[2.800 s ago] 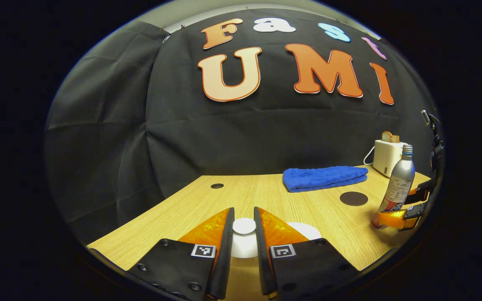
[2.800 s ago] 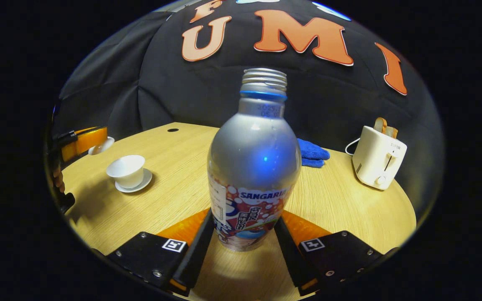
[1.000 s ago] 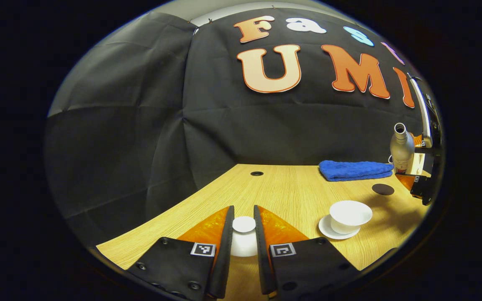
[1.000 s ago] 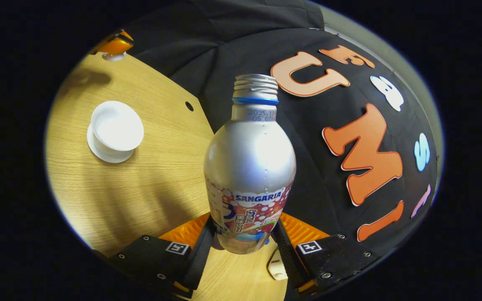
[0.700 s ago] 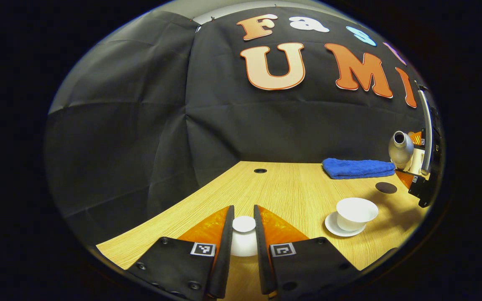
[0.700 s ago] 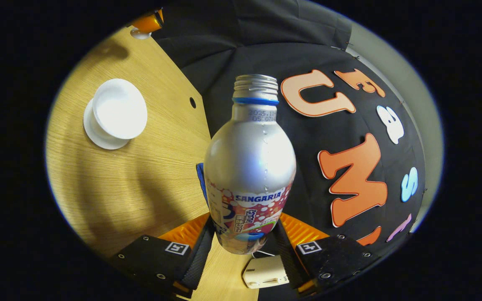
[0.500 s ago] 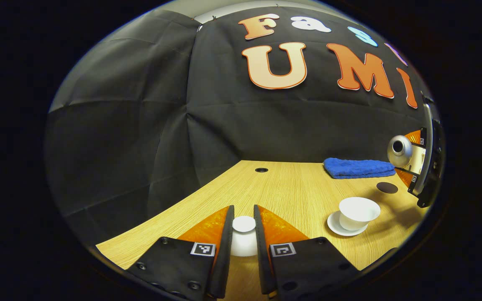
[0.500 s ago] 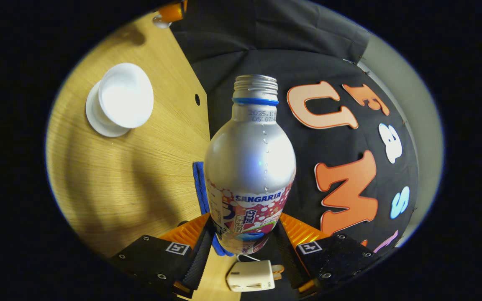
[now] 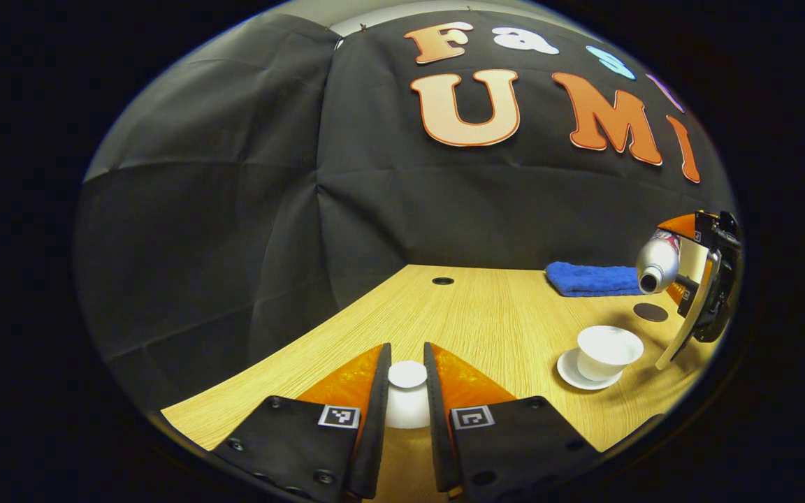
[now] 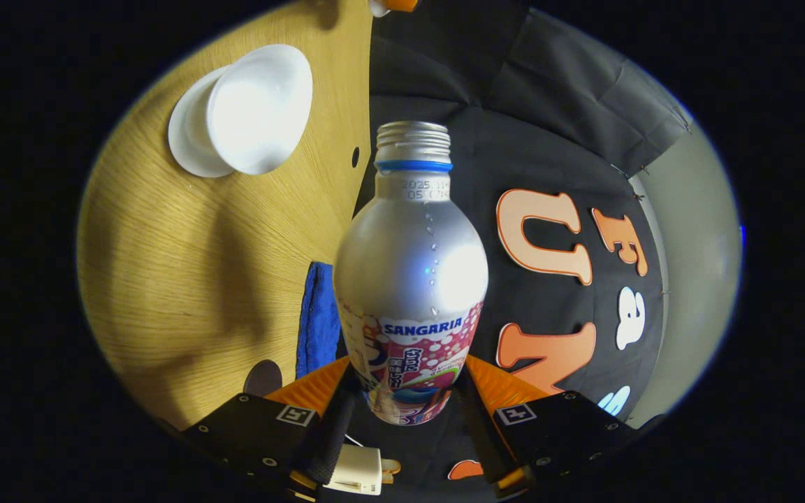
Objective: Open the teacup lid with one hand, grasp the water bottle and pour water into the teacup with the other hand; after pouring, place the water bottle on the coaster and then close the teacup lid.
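My left gripper point(image 9: 407, 381) is shut on the knob of the white teacup lid point(image 9: 407, 404), held just above the wooden table point(image 9: 486, 321). The open white teacup point(image 9: 608, 344) stands on its saucer point(image 9: 574, 375) at the right of the left gripper view. My right gripper point(image 10: 402, 391) is shut on the silver water bottle point(image 10: 413, 279), which has no cap. In the left gripper view the bottle point(image 9: 656, 260) lies tipped on its side above and behind the cup, its mouth pointing down toward it. The right gripper view shows the teacup point(image 10: 259, 108) at the upper left. No water stream is visible.
A dark round coaster point(image 9: 650, 311) lies behind the cup, and shows as the coaster point(image 10: 263, 377) in the right gripper view. A folded blue towel point(image 9: 591, 278) sits at the back. A white toaster point(image 10: 357, 469) peeks out beneath my right fingers. The table has a small cable hole point(image 9: 442, 281).
My right gripper has lifted the bottle off the table, carried it toward the cup and rolled it over onto its side. My left gripper drew the lid away from the cup earlier and now holds still.
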Available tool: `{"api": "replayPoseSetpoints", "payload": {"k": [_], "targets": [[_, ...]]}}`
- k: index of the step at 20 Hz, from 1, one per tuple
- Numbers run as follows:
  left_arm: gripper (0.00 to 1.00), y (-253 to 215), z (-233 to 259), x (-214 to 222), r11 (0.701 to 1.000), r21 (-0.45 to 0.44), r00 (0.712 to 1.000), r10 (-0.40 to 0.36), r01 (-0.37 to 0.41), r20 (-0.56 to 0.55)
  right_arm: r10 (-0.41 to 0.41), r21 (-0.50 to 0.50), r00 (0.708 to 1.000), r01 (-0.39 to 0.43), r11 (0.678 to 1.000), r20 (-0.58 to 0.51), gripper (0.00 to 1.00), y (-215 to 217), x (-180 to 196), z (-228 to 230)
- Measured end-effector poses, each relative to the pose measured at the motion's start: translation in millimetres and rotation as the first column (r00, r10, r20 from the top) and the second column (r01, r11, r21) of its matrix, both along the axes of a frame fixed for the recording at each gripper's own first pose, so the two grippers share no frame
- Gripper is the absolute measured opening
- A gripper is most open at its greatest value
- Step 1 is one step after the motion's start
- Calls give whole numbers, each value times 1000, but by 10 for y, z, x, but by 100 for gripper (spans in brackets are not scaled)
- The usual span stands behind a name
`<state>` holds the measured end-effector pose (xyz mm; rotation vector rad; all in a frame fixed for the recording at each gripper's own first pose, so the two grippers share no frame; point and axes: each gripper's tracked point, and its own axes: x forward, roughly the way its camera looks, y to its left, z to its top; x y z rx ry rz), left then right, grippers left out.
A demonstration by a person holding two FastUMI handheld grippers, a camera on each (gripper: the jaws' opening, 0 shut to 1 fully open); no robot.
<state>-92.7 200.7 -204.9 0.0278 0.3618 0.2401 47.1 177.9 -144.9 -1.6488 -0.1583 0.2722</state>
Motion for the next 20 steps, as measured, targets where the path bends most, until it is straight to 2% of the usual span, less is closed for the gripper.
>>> {"api": "replayPoseSetpoints", "payload": {"k": [6,7,8,13,14,20], "targets": [[34,55,-26,-56,1000,-5,1000,9,-9,-7,36,-77,999,-34,996,29,78,14,-18,14],[31,84,-20,-64,1000,-4,1000,13,-13,-1,40,-97,998,-36,995,41,79,26,-26,18],[34,98,-17,-62,1000,-4,1000,14,-14,1,44,-107,998,-39,993,44,78,19,-34,12],[34,135,-19,-91,1000,-7,1000,19,-19,1,51,-133,996,-41,990,73,78,14,-33,29],[31,131,-6,-100,1000,-8,1000,19,-19,3,57,-137,995,-46,989,81,78,21,-38,39],[34,140,6,-93,1000,-9,1000,15,-15,9,76,-151,988,-55,987,136,78,27,-60,58]]}}
